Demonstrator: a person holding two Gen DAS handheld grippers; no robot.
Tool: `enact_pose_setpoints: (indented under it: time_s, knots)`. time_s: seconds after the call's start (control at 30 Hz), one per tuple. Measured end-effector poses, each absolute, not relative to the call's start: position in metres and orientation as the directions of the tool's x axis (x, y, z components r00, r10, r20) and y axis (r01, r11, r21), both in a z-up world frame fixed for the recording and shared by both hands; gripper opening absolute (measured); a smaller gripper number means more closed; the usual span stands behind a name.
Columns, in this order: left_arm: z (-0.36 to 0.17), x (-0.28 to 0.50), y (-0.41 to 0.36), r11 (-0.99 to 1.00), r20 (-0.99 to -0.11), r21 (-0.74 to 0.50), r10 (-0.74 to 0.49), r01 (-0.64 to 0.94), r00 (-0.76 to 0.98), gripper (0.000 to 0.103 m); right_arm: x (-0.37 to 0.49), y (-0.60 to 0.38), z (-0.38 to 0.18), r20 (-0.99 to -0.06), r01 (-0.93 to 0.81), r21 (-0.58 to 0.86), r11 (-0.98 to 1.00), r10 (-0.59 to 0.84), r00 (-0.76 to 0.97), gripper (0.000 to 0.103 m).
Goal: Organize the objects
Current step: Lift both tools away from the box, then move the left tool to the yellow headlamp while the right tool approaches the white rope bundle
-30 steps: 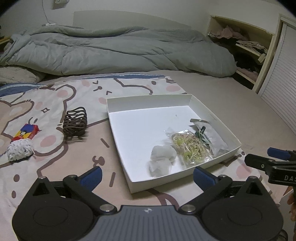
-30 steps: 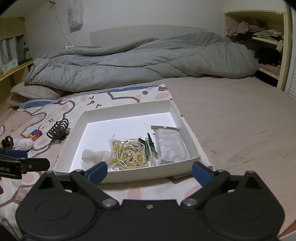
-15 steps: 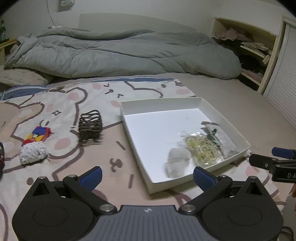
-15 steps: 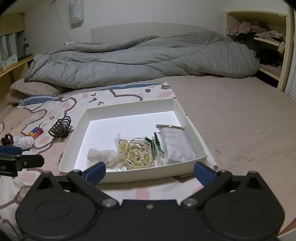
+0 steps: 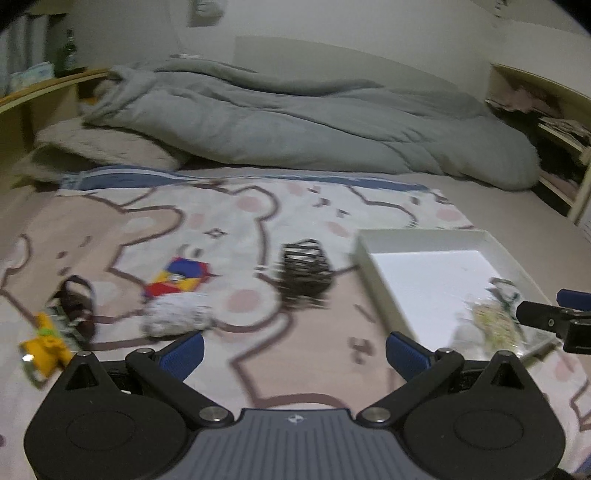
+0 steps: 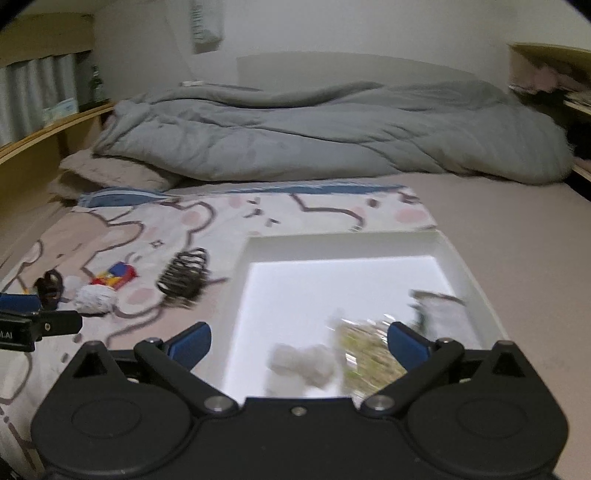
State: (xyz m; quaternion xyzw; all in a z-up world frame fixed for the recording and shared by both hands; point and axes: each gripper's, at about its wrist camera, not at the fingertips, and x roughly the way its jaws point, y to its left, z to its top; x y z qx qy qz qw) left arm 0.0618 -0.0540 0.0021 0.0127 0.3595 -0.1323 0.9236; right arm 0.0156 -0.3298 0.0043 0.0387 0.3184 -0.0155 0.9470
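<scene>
Bedding covers the whole scene: a bear-print blanket (image 5: 229,221) spread over the bed, with a grey duvet (image 5: 295,125) heaped at 12 o'clock.

The left gripper (image 5: 294,349) hangs above the blanket with its blue-padded fingers (image 5: 184,350) spread wide and nothing between them. From this camera a dark coiled hair claw (image 5: 304,271) sits just past centre at 12 o'clock, a red, yellow and blue packet (image 5: 181,278) at 10 o'clock with a speckled white bundle (image 5: 175,317) just in front of it, and a brown scrunchie (image 5: 75,302) and a yellow item (image 5: 44,343) at 9 o'clock. Motion blur smears any print on the packet, so nothing on it can be read.

The white shallow box (image 6: 454,258) lies on the blanket at 3 o'clock from the left camera and dead ahead of the right gripper (image 6: 299,341), whose fingers (image 6: 190,341) are likewise wide apart and empty. Inside the box, along its near edge, rest a white wad (image 6: 303,363), a clear bag of yellowish hair ties (image 6: 365,350) and a clear pouch (image 6: 441,314) (all blurred).

Writing is scarce: the letters "LAI" show on the left gripper's side at the right camera's 9 o'clock edge. A white bag (image 6: 207,24) hangs on the wall at 12 o'clock, its lettering unreadable.
</scene>
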Motion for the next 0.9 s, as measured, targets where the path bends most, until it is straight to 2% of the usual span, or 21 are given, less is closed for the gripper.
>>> enact_pose_setpoints:
  time_s: [0.5,0.9]
  knots:
    - [-0.003,0.082,0.034,0.991,-0.641,-0.044,-0.128,0.13,0.757,0.103,0.077,-0.25,0.007,-0.591,-0.082,0.094,0.992,0.122,0.797,0.103]
    - [-0.03,0.089,0.089,0.991,-0.603,-0.049,0.069,-0.124,0.794,0.103,0.103,-0.2,-0.013,-0.564,-0.174,0.107,0.979,0.204,0.8,0.103]
